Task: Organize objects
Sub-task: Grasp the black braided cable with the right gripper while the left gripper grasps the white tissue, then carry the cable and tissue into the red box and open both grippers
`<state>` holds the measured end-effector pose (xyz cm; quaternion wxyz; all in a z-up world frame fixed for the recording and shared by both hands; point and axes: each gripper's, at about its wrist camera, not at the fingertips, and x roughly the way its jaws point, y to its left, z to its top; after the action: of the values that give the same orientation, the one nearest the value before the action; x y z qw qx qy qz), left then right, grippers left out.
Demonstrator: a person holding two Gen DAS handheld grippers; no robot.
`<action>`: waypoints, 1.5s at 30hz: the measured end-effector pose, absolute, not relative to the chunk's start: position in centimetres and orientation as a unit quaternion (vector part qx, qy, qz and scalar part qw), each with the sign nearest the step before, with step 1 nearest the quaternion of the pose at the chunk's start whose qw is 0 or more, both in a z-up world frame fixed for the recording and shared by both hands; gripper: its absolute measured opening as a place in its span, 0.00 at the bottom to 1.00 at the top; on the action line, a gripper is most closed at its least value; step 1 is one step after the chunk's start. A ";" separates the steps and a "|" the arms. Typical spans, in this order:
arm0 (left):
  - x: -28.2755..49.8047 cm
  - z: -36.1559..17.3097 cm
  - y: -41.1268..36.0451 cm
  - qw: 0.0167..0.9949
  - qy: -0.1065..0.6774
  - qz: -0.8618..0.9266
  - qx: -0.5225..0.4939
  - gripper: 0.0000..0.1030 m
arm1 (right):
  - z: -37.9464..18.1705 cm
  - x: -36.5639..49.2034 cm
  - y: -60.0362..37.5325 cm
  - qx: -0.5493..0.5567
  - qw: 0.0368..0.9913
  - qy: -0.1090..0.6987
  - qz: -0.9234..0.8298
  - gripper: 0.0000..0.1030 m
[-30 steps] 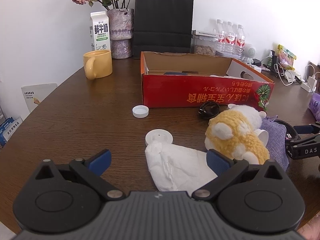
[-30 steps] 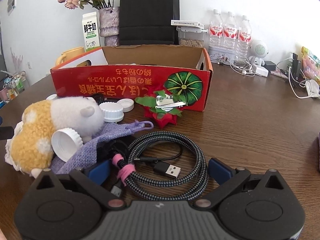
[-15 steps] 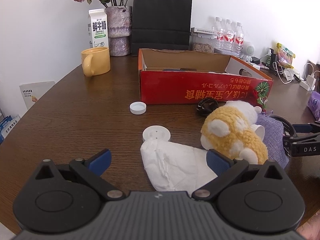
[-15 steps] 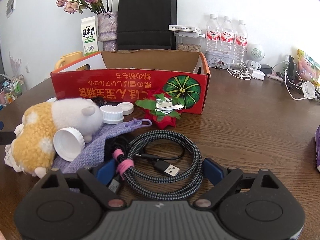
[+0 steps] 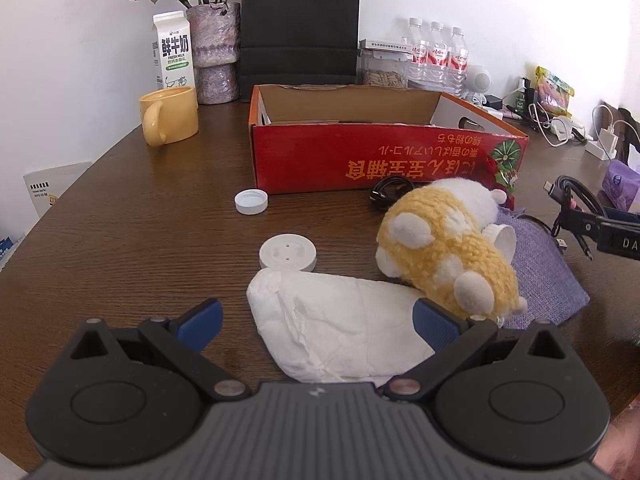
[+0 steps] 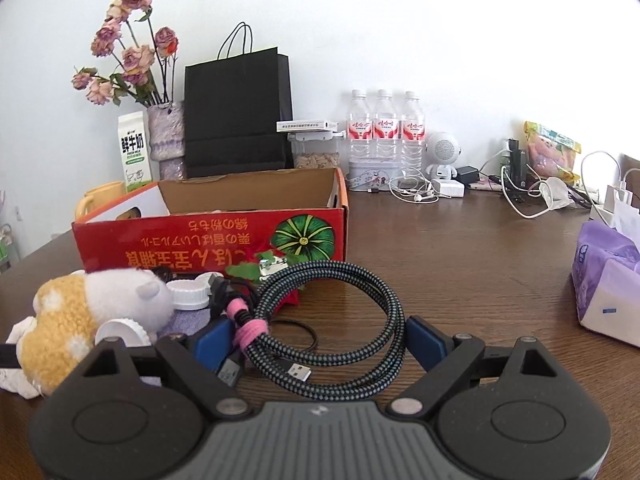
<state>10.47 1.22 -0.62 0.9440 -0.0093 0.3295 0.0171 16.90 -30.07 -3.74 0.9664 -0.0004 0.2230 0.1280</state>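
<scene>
My right gripper (image 6: pixel 320 336) is shut on a coiled braided USB cable (image 6: pixel 360 280) with a pink tie, holding it off the table; in the left wrist view the coil (image 5: pixel 576 196) hangs at that gripper (image 5: pixel 600 232) on the right. My left gripper (image 5: pixel 318 322) is open low over a crumpled white tissue (image 5: pixel 340 332) lying between its fingers. A yellow-and-white plush toy (image 5: pixel 440 248) rests on a purple pouch (image 5: pixel 540 272). Behind them stands the open red cardboard box (image 5: pixel 380 160). Two white lids (image 5: pixel 251 201) (image 5: pixel 288 252) lie on the table.
A yellow mug (image 5: pixel 168 120), milk carton (image 5: pixel 173 50), flower vase (image 5: pixel 214 52), black paper bag (image 5: pixel 300 20) and water bottles (image 5: pixel 438 56) line the back. A purple tissue pack (image 6: pixel 608 280) sits right. Chargers and white cables (image 6: pixel 532 196) clutter the far right. A red-green bow clip (image 6: pixel 276 268) lies by the box.
The right gripper's jaws narrowed onto the cable coil, then raised it off the table and tilted upward. The left gripper stayed almost still over the tissue.
</scene>
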 end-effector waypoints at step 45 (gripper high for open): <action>8.0 0.6 1.1 0.968 0.251 0.010 0.001 0.50 | -3.5 16.3 -29.4 -0.015 0.970 0.202 0.134 0.89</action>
<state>8.03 1.11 0.60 0.9680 0.0011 0.2508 0.0098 16.32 -29.36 -3.50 0.9699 -0.0146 0.2024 0.1343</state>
